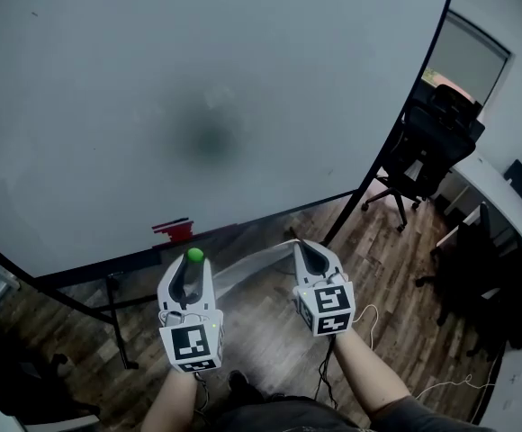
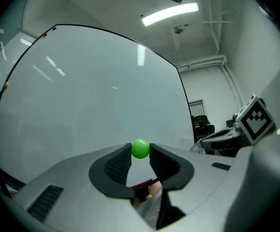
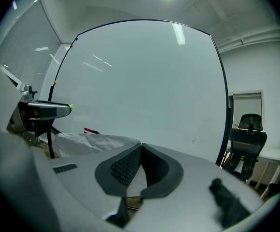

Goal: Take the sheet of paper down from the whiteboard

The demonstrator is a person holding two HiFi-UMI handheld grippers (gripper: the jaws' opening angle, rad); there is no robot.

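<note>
- The sheet of paper is seen off the whiteboard; it is stretched in the air between the two grippers, low in front of the board's bottom edge; it is shown creased in the right gripper view.
- The right gripper is clamped on one edge of the sheet; its jaws are pressed together at the tips, and white paper is caught between the pads.
- The left gripper is closed on a small green ball, which is pinched at the very tips of the jaws; the jaws are kept apart by the ball's width; whether the paper is also touched by this gripper cannot be told.
- A black-and-white square pattern is borne on the left cube and on the right cube.
- A red object is laid on the board's ledge; a grey smudge is seen on the board's face.
- A black office chair is set to the right of the board, on the wooden floor.
</note>
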